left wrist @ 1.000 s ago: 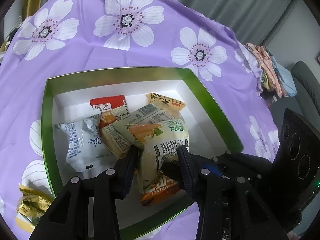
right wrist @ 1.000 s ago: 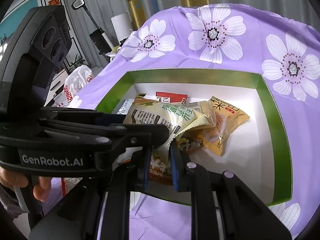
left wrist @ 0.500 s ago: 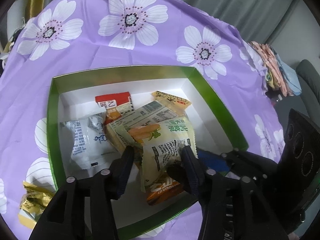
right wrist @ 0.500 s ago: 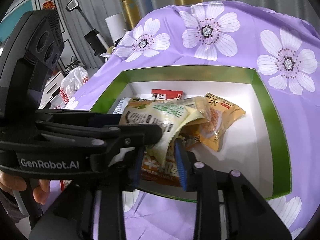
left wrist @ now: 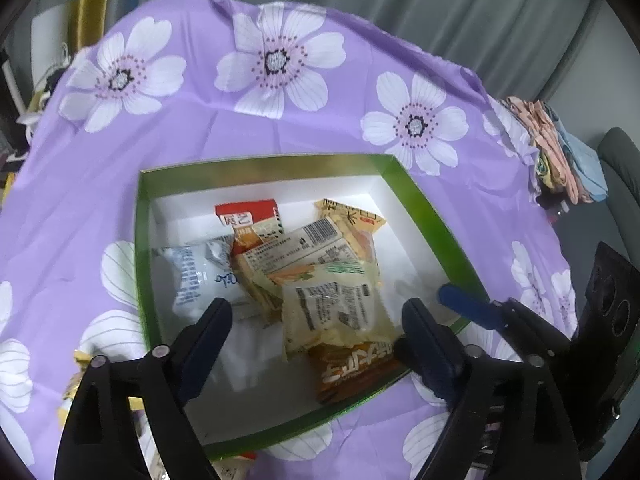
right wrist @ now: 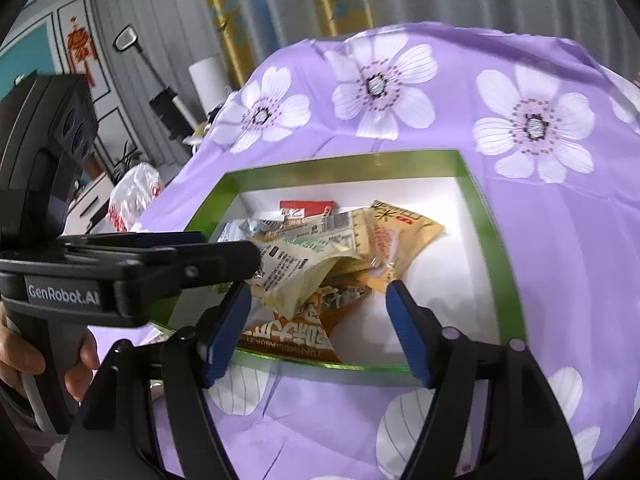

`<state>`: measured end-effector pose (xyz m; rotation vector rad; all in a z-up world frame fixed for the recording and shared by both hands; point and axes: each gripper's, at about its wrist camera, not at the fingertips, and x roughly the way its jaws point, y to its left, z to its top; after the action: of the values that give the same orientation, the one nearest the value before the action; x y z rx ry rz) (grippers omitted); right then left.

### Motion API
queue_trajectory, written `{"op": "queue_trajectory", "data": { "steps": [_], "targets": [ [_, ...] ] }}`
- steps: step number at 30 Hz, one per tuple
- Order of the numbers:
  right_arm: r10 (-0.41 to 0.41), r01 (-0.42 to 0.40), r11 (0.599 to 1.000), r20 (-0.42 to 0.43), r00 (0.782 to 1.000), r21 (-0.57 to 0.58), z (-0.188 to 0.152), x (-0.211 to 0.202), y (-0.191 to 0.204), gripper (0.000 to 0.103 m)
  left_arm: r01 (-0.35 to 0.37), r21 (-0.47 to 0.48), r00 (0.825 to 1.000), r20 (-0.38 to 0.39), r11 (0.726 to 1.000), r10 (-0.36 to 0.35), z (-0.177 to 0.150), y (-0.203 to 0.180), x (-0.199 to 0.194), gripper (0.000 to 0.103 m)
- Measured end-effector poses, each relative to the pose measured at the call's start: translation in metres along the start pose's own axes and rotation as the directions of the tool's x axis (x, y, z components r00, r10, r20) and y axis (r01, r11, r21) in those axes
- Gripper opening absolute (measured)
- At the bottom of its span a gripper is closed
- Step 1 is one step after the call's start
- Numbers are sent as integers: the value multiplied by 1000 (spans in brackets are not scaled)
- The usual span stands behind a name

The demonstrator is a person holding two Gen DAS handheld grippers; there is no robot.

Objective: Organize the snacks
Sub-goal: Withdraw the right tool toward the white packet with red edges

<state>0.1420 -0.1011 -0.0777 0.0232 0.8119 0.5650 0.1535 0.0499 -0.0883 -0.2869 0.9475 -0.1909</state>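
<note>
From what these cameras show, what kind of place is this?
Probably a room in a home: a table under a purple flowered cloth, long curtains behind it, and a green box of snack packets.

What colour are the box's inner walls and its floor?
The box has green inner walls and a white floor, clearest in the left wrist view.

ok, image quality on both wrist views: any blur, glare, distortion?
Left wrist: strong fisheye bend with dark corners, green box rim bowed, snack packets fairly sharp, soft light. Right wrist: same bend, tablecloth slightly soft, mild sheen along the box's near rim.
</note>
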Motion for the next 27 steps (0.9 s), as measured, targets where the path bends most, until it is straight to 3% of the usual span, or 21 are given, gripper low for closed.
{"op": "queue_trajectory", "data": {
  "steps": [15, 27],
  "targets": [
    [-46, 43, 997, 36, 998, 61, -20, -44, -2, 91, 4, 10, 1000, 20, 1000, -4, -27, -6, -39, 98],
    [-36, 35, 997, 8, 999, 68, -39, -60, 8, 91, 7, -51, 999, 36, 999, -6, -51, 6, -67, 100]
  ]
}}
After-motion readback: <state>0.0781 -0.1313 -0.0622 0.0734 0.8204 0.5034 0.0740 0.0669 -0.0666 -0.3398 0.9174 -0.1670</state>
